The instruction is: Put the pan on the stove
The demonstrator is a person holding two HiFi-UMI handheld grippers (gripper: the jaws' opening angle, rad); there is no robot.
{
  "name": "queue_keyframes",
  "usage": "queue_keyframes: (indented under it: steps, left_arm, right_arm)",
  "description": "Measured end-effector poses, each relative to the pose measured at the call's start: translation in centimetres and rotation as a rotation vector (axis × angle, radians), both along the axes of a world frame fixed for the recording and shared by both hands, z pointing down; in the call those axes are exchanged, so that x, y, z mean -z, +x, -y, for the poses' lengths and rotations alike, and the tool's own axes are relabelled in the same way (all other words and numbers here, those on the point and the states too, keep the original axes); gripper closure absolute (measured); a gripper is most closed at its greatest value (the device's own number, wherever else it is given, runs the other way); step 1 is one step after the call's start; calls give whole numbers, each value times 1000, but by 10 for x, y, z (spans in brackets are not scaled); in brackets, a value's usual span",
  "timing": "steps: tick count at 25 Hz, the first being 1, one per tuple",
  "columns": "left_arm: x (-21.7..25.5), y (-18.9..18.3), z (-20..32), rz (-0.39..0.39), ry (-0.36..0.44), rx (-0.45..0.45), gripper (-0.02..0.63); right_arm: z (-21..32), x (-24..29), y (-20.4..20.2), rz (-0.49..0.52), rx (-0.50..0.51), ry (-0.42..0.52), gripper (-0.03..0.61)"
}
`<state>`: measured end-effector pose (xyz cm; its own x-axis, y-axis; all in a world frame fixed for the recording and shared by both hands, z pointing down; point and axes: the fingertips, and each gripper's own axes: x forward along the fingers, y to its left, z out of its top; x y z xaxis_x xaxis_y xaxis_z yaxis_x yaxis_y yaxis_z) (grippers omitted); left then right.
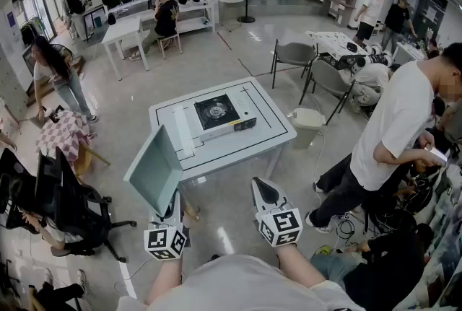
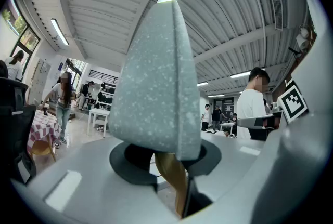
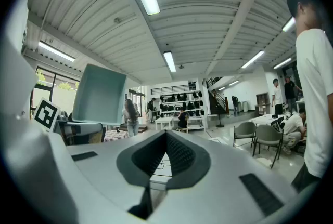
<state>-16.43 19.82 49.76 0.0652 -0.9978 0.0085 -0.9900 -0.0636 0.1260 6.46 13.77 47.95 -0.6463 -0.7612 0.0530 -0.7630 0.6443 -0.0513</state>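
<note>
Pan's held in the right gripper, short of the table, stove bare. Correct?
No: the left gripper holds the pan, by its wooden handle, as the left gripper view shows. It is short of the table, and the stove is bare.

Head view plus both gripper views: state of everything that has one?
pan: in the air, tilted up on edge, near the table's front corner, not on the gas stove.
left gripper: shut on the pan by its wooden handle.
right gripper: shut, empty.
gas stove: on the table, burner bare.
table: upright, gas stove at its middle.
</note>
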Motion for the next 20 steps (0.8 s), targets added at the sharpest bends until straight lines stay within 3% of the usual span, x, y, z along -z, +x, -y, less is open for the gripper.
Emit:
queue_keyframes:
  steps: [20]
  left_arm:
    - [4,22,-4,3,20,1,494]
  right_arm:
    - [-4,0,30,-31,-24,23,570]
